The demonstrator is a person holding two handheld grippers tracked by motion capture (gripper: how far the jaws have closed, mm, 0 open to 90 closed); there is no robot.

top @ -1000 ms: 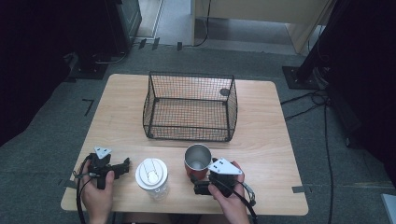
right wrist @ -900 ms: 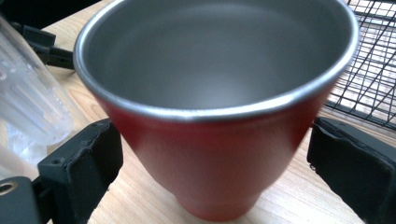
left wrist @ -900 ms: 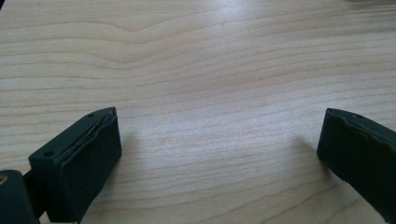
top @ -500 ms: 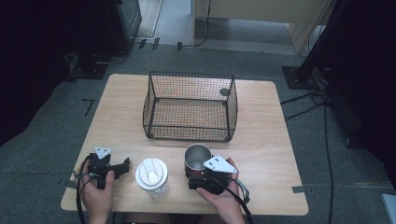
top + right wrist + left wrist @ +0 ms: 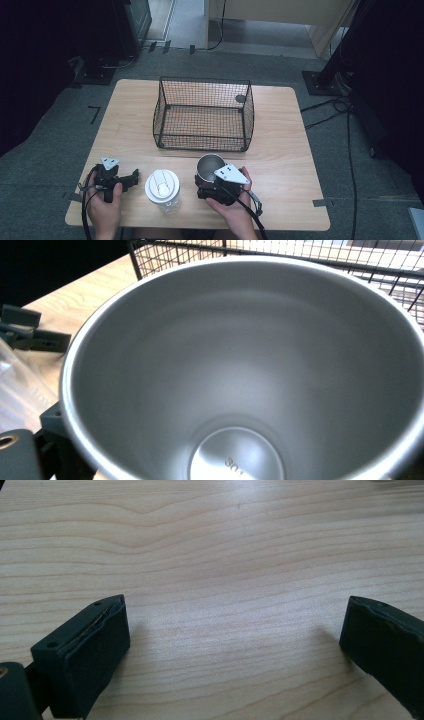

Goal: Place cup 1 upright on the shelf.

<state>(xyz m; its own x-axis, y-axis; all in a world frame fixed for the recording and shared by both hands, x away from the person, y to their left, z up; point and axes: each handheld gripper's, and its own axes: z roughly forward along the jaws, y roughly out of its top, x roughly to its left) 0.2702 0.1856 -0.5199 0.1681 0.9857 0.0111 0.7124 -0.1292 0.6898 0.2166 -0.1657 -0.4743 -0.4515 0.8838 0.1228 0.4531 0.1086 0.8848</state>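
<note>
1. Right claw (image 5: pixel 209 186) sits low on the counter (image 5: pixel 285 150), pressed against the near side of the steel cup (image 5: pixel 209 166); in the right gripper view the cup's open mouth (image 5: pixel 245 365) looms close, one jaw just visible at its left, so grip can't be confirmed.
2. Right hand (image 5: pixel 231 202) wraps the claw body from behind, forearm entering from the bottom edge.
3. Left claw (image 5: pixel 129 178) rests near the front-left corner, jaws wide apart over bare wood (image 5: pixel 225 580), pointing right.
4. Left hand (image 5: pixel 104 200) holds it from below.
5. White-lidded clear cup (image 5: pixel 162 187) stands between the claws.
6. Wire basket (image 5: pixel 205 116) sits mid-counter, beyond the steel cup.
</note>
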